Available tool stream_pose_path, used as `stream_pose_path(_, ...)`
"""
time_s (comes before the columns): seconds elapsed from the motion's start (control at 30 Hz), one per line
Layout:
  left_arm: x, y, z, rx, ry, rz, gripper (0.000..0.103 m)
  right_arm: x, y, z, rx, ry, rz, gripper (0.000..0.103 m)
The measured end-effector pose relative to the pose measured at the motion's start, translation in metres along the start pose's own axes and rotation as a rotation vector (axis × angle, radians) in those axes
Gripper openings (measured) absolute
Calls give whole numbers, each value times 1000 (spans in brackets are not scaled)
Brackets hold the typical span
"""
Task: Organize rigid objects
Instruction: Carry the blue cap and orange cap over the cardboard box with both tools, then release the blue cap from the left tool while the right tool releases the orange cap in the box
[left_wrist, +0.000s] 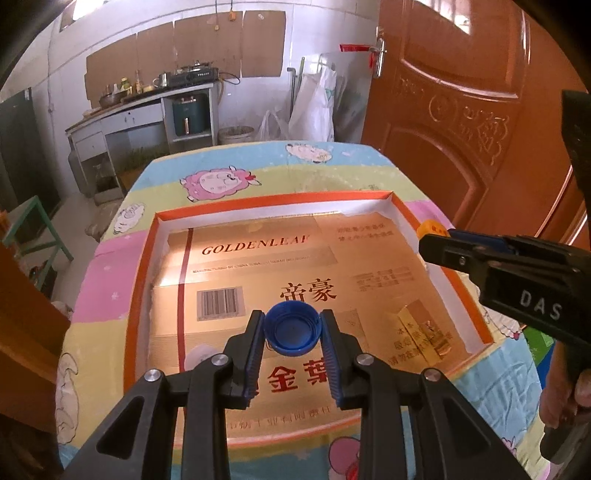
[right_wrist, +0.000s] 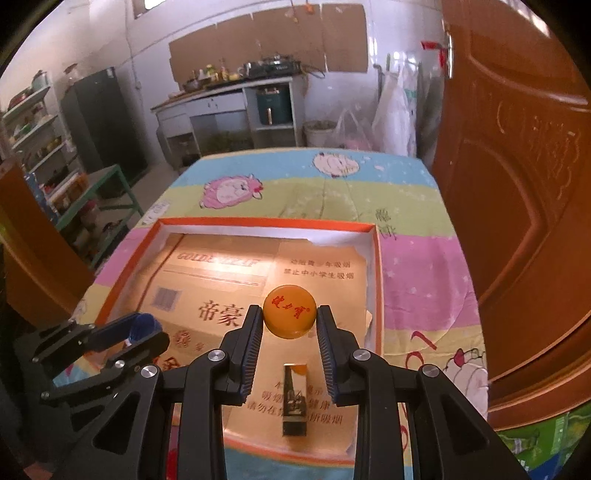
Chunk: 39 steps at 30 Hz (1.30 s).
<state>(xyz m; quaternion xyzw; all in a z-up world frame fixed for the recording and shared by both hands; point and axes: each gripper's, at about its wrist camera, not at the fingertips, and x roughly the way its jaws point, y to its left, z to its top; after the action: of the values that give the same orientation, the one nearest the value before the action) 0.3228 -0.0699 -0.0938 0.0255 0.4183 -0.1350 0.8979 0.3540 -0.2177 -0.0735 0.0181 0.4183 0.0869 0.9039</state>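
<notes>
My left gripper (left_wrist: 291, 326) is shut on a blue bottle cap (left_wrist: 291, 328), hollow side facing the camera, held above the shallow orange-rimmed box (left_wrist: 142, 266) lined with gold cardboard. In the right wrist view my right gripper (right_wrist: 290, 319) is shut on an orange bottle cap (right_wrist: 290, 312) with red lettering, also above that box (right_wrist: 377, 266). The right gripper with its orange cap (left_wrist: 430, 228) shows at the right edge of the left wrist view. The left gripper with the blue cap (right_wrist: 146, 325) shows at lower left of the right wrist view.
A small gold pack (right_wrist: 294, 402) lies in the box near its front; it appears as gold pack (left_wrist: 424, 334) in the left wrist view. The box sits on a table under a cartoon-sheep cloth (left_wrist: 221, 184). A brown door (left_wrist: 480, 110) stands close on the right.
</notes>
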Motion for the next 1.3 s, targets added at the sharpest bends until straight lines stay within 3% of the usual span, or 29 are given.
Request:
stream_pose_path(0.67, 41, 4, -5, 3, 93, 5, 31, 63, -3, -5, -10, 104, -24, 30)
stream_pose_path(0.97, 42, 4, -7, 29, 85, -2, 31, 76, -5, -9, 0, 131, -39, 31)
stream_pose_path(1.03, 42, 4, -7, 35, 82, -8, 35, 77, -4, -9, -2, 130, -43, 31)
stream_pose_path(1.13, 42, 3, -8, 30, 77, -30, 54, 76, -4, -11, -1, 127, -47, 31)
stream_pose_path(1.3, 39, 5, -8, 14, 61, -39, 57, 74, -7, -11, 5, 122, -46, 31)
